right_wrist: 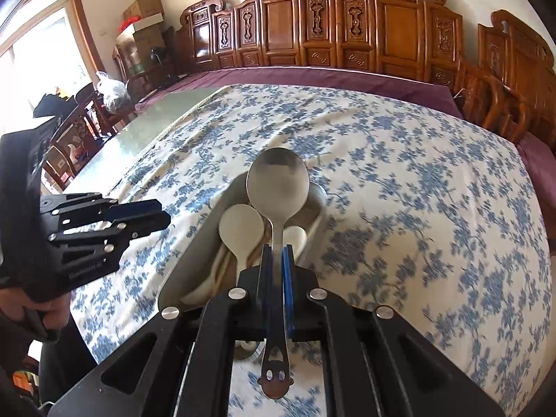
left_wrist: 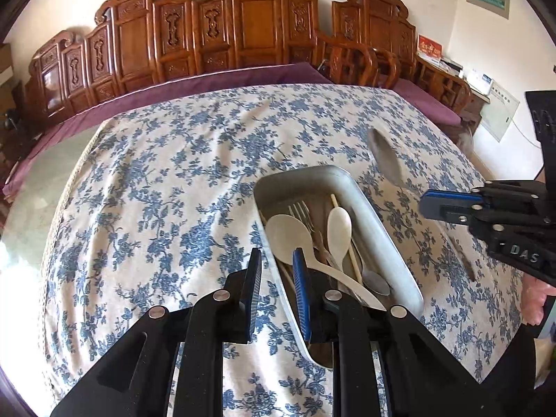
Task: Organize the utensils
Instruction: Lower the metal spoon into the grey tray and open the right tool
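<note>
A metal tray (left_wrist: pixel 377 232) lies on the floral tablecloth and holds two white spoons (left_wrist: pixel 290 232), a fork (left_wrist: pixel 300 210), chopsticks and a small metal spoon. My left gripper (left_wrist: pixel 277 272) hovers over the tray's near left rim, its jaws slightly apart with nothing between them. My right gripper (right_wrist: pixel 277 255) is shut on the handle of a large metal spoon (right_wrist: pixel 277 184), held bowl-forward above the tray (right_wrist: pixel 189 260). In the left wrist view that gripper (left_wrist: pixel 425 205) comes in from the right, with the spoon's bowl (left_wrist: pixel 384 160) past the tray's far right corner. The left gripper (right_wrist: pixel 161 213) shows left of the tray.
The blue-flowered cloth (left_wrist: pixel 173 180) covers most of the table; bare glass tabletop (right_wrist: pixel 153 121) lies to the left. A carved wooden bench (left_wrist: pixel 257 24) with a purple cushion (left_wrist: pixel 215 81) runs along the far side. A person's hand (right_wrist: pixel 48 312) grips the left tool.
</note>
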{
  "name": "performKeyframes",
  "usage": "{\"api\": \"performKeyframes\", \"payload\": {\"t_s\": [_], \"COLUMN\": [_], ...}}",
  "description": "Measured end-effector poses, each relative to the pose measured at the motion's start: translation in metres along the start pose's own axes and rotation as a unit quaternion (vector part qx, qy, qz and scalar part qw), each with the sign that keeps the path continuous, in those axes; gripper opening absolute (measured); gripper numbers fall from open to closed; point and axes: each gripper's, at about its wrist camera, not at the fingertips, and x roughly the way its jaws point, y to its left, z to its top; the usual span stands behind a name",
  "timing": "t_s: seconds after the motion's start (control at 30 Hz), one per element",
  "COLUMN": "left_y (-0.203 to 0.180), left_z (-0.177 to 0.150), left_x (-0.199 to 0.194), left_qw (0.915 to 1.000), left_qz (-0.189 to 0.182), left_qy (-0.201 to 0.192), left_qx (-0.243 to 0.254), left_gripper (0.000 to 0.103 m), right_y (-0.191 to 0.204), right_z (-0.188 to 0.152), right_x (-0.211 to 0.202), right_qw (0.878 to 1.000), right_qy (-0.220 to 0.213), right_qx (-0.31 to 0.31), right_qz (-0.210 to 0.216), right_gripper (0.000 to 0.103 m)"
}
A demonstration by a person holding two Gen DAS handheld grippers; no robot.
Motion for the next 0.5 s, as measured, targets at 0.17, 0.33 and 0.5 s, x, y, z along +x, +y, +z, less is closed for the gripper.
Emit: {"api": "performKeyframes", "payload": {"t_s": [0.17,0.33,0.5], "left_y": [0.009,0.014,0.019], "left_z": [0.001,0.001,-0.001], "left_x": [-0.008,-0.014,-0.020], "left_qw": [0.9999,0.9997,0.9994], "left_qz": [0.006,0.016,0.020], "left_qy": [-0.012,-0.018,-0.022], "left_qx": [-0.007,-0.006,-0.014], "left_gripper": [0.017,0.017,0.017], "right_y": [0.010,0.012,0.014], "right_z": [0.013,0.017,0.010], "right_x": [0.016,0.030,0.046], "right_qw": [1.000,1.000,1.000], "right_qy": [0.002,0.006,0.014], "right_qx": [-0.001,0.010,0.027], "right_qz": [0.000,0.005,0.007], "right_gripper": [0.007,0.007,0.008]}}
